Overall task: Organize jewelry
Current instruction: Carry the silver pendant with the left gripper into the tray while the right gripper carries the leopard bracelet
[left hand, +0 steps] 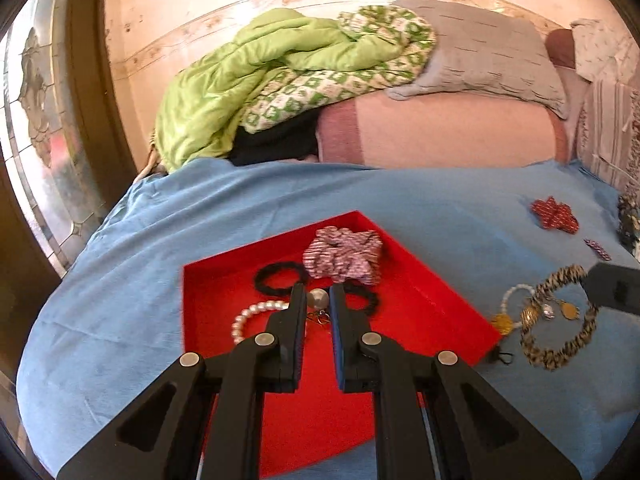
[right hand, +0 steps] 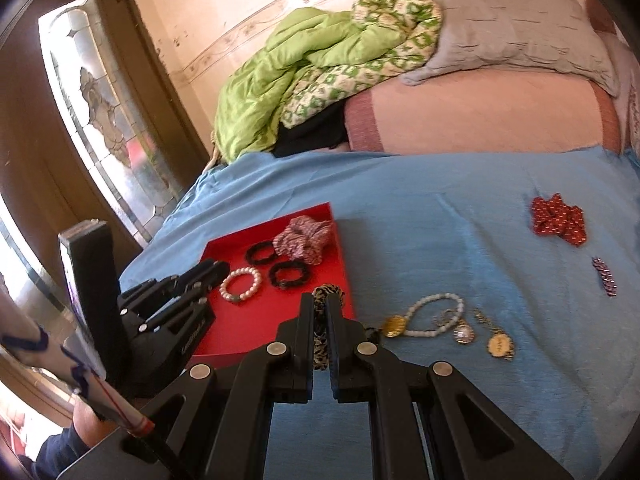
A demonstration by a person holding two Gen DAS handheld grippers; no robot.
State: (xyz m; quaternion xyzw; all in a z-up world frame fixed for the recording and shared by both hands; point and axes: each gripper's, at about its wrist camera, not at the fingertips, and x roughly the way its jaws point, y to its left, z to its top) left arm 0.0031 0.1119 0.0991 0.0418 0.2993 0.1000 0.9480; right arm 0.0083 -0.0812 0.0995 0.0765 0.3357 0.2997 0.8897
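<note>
As the left wrist view shows, the red tray [left hand: 208,280] on the blue cover [left hand: 440,208] already holds a striped scrunchie [left hand: 344,256], a black hair tie [left hand: 280,276] and a pearl bracelet [left hand: 256,314]. The left gripper [left hand: 316,300] hangs over the tray with its jaws nearly closed, and I cannot tell if they hold the small silver piece [left hand: 318,298] seen between the tips.

In the right wrist view, the right gripper [right hand: 319,300] is closed on a leopard-print band [right hand: 326,294] at the tray's near corner. Outside remain a bead necklace with pendants [right hand: 436,316], a red scrunchie [right hand: 558,220] and a small clip [right hand: 604,276], so I judge about half is done.
</note>
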